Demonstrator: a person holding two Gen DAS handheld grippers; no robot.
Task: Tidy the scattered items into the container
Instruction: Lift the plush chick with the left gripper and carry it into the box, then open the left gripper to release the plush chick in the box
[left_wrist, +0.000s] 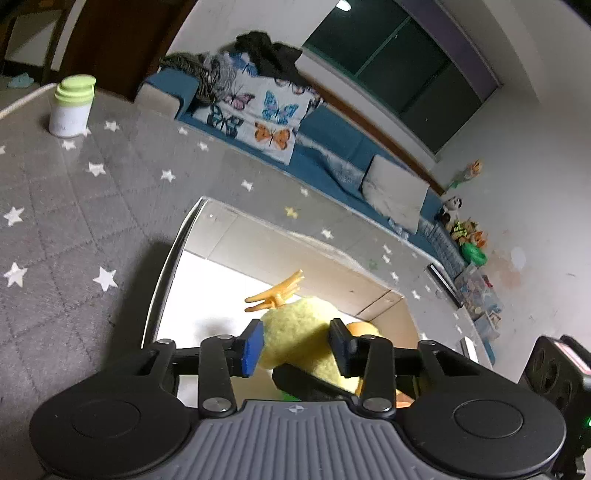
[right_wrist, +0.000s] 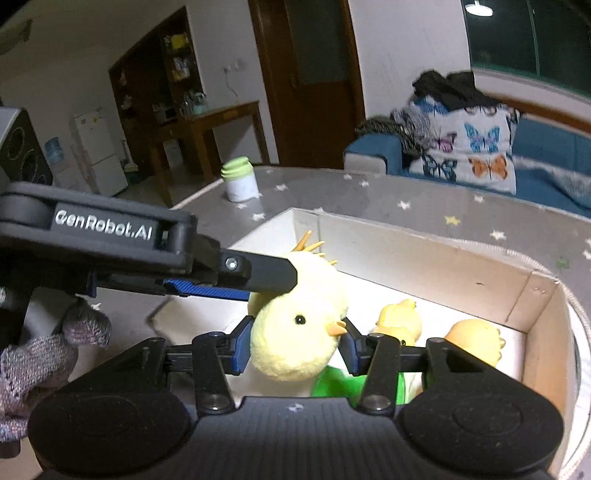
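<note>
A yellow plush chick with an orange comb and green body hangs over the open white cardboard box. My right gripper is shut on its head. My left gripper also grips the same chick from the other side; its arm reaches in from the left in the right wrist view. Two more yellow chicks lie inside the box. The box shows below the toy in the left wrist view.
The box stands on a grey star-patterned mat. A white jar with a green lid stands at the mat's far edge. A blue sofa with a butterfly pillow lies behind. A gloved hand holds the left gripper.
</note>
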